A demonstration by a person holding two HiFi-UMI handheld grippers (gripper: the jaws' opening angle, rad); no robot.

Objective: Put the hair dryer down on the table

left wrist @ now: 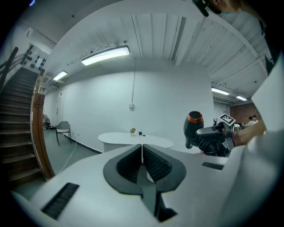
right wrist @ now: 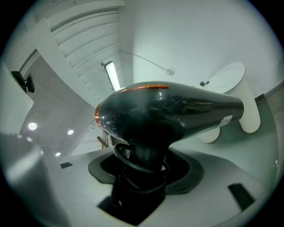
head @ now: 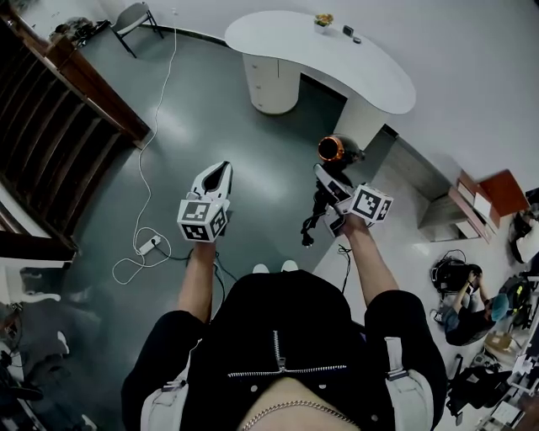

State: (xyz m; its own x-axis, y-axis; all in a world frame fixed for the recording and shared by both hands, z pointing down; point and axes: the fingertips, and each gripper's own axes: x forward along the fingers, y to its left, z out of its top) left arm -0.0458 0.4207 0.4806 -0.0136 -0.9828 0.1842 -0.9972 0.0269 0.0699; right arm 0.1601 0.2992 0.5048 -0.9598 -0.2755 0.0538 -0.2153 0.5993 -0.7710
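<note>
A black hair dryer with an orange ring hangs in the air over the grey floor, short of the white table. My right gripper is shut on its handle, and its black cord dangles below. In the right gripper view the dryer's body fills the middle, and the handle with coiled cord sits between the jaws of my right gripper. My left gripper is held level to the left, shut and empty; its jaws meet in the left gripper view, where the dryer shows at right.
A small plant and small items stand on the table's far end. A dark staircase runs along the left, with a chair behind it. A white cable and power strip lie on the floor. Shelves and a seated person are at right.
</note>
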